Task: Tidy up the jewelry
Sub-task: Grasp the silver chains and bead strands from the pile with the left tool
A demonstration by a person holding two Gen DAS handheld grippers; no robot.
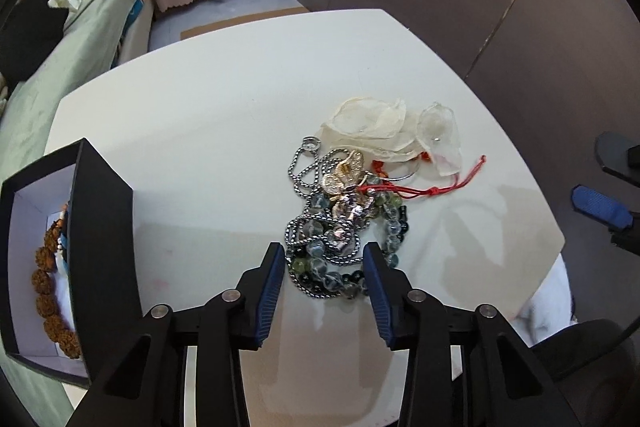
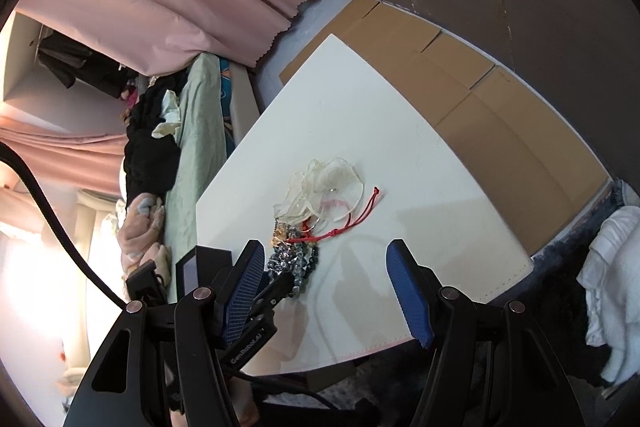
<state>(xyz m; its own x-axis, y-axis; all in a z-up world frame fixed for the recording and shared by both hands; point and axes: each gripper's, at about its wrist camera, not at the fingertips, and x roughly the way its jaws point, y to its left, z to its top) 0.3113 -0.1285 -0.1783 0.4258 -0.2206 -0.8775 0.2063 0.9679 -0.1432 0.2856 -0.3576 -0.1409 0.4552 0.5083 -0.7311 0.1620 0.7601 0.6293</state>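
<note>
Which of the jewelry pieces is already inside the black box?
The brown bead bracelet. It alone lies in the black box; the others sit tangled on the table.

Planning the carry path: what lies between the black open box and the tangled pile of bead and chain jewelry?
Nothing: in the left wrist view, only bare white tabletop separates the black open box from the jewelry pile.

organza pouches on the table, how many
2, as far as I can tell: a cream organza pouch behind the jewelry pile, and a clearer pouch overlapping it on the right. Another could be hidden underneath.
</note>
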